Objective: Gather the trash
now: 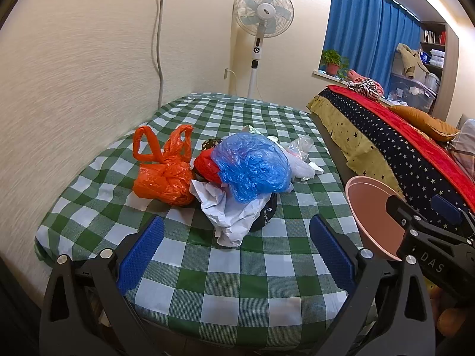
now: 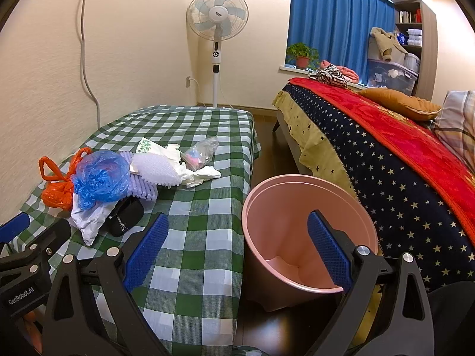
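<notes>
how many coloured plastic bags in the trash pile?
3: orange bag at the pile's left by the wall, blue bag on top in the middle, red one wedged between them. More may be hidden underneath.

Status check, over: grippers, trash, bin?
Left gripper and right gripper open, empty. Trash pile untouched on checkered table. Pink bin empty, path clear.

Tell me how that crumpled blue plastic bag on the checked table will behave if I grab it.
The blue plastic bag looks thin and puffed up, so probably floppy, very light, and it should squash flat. Its glossy film may slip. It rests on white paper, which might drag along.
</notes>
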Action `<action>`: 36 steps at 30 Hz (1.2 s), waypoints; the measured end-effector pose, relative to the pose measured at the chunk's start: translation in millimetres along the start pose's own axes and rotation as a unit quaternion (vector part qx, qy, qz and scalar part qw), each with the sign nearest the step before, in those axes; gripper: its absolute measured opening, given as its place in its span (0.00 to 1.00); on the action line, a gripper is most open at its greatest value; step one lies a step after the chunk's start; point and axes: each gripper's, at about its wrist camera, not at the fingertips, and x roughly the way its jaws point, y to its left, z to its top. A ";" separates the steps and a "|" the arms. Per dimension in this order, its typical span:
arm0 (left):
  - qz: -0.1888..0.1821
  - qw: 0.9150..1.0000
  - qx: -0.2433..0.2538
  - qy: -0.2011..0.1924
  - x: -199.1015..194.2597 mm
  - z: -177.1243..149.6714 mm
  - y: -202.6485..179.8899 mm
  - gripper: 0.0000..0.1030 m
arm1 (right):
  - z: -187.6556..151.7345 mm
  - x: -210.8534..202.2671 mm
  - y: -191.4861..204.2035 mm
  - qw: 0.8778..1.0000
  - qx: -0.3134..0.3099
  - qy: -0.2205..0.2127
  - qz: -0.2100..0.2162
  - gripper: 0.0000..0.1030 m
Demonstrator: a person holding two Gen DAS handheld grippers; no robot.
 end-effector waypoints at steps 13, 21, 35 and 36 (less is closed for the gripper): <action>0.000 1.000 0.000 0.000 0.5 0.0 0.6 0.90 | 0.5 0.5 1.6 1.000 0.003 0.002 0.004 0.90; -0.002 1.000 -0.008 0.001 0.0 0.2 3.5 0.87 | 2.8 -1.7 2.2 1.000 0.010 -0.003 0.020 0.69; 0.029 0.999 -0.036 -0.020 3.1 8.1 18.5 0.74 | 5.6 18.6 -5.6 0.993 0.069 0.018 0.095 0.52; 0.033 0.999 -0.037 -0.022 3.7 9.1 19.3 0.72 | 7.3 22.1 -4.5 0.992 0.071 0.018 0.100 0.52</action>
